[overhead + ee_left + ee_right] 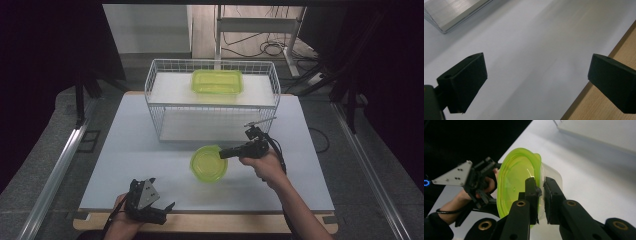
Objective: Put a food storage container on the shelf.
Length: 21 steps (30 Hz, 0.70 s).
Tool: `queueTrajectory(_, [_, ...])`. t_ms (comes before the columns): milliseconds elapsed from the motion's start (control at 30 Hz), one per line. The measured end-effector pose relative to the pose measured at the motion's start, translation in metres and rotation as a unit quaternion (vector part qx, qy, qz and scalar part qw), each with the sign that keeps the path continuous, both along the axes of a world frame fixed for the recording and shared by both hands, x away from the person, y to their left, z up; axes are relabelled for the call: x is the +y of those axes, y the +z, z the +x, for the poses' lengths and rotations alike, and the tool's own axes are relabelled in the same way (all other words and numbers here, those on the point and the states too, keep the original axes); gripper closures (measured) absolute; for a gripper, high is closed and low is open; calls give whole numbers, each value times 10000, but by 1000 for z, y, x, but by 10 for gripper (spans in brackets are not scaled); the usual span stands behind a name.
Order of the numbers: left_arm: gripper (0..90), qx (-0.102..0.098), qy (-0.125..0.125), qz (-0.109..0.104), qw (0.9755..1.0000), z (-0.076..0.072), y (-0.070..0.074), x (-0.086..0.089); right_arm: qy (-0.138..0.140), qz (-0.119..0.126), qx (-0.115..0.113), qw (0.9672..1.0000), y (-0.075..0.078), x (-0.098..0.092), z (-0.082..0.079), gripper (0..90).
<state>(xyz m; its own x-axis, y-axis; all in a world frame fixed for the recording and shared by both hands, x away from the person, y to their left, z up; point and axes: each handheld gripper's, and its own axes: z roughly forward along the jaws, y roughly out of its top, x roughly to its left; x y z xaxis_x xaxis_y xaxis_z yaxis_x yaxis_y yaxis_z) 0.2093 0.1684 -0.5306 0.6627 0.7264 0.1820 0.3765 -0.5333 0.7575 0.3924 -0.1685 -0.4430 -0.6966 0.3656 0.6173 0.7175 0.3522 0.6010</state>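
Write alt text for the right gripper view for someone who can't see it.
The right hand-held gripper pinches the rim of a round green-lidded container over a white table. Behind it, a hand holds the left hand-held gripper.

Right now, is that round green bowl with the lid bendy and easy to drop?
Probably light: the right gripper lifts the round green bowl by its rim alone. The thin, see-through plastic likely flexes a bit. It looks glossy, so it might slip or swing, pinched at one edge only.
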Motion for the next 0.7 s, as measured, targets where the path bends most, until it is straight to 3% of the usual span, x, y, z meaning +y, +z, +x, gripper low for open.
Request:
queueTrajectory(300, [23,12,-7,18,10000,0,0,0,-172,261,-107,9995,27,-9,3,819])
queueTrajectory(700, [23,13,8,-7,10000,0,-1,0,-391,395,-358,9978,71,-15,9,819])
